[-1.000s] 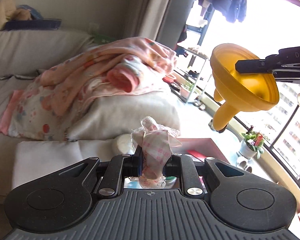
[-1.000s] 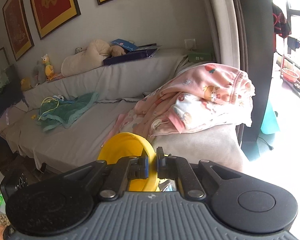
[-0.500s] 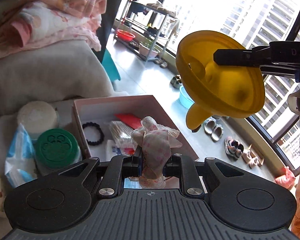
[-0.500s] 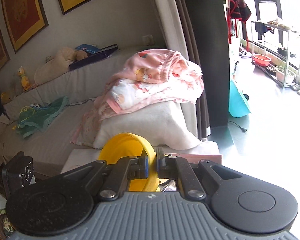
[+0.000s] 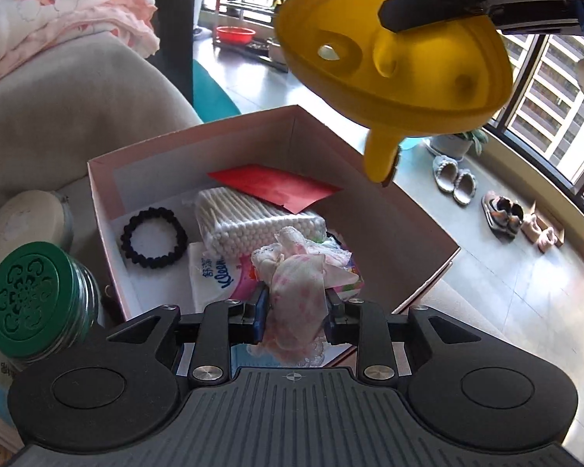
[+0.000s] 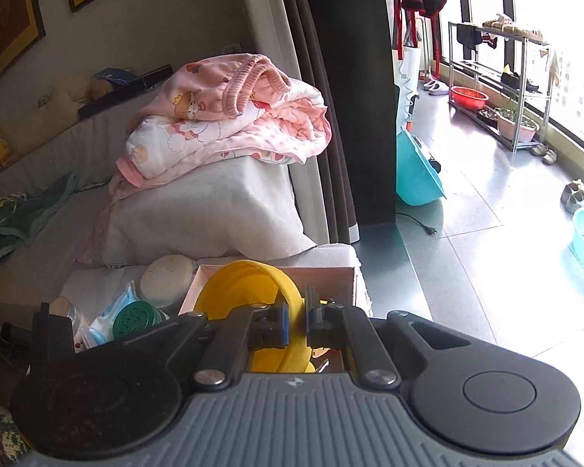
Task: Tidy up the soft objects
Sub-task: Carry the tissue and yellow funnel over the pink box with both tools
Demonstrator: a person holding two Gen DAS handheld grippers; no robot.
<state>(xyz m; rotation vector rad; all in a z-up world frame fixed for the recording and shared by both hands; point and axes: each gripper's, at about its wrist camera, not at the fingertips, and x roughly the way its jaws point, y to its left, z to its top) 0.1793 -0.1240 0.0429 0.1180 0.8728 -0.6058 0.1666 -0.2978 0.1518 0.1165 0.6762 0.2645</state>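
Observation:
A pink checked cloth with lace trim (image 5: 298, 284) stands between the jaws of my left gripper (image 5: 295, 303). The jaws are opening, and the cloth still touches both pads. It hangs over the near end of an open pink cardboard box (image 5: 389, 210). My right gripper (image 6: 296, 311) is shut on the rim of a yellow funnel (image 6: 237, 288). In the left wrist view the funnel (image 5: 401, 70) hovers over the box's far right corner, spout pointing down.
In the box lie a cotton swab pack (image 5: 253, 222), a black hair tie (image 5: 153, 239), a red envelope (image 5: 276, 186) and a tissue pack (image 5: 214, 276). A green-lidded jar (image 5: 31, 303) and a white round lid (image 5: 23, 222) stand left of it. Pink bedding (image 6: 229, 116) tops the sofa.
Both grippers swung from the sofa towards the box and came down over it. The left jaws have widened around the cloth. The funnel stays clamped.

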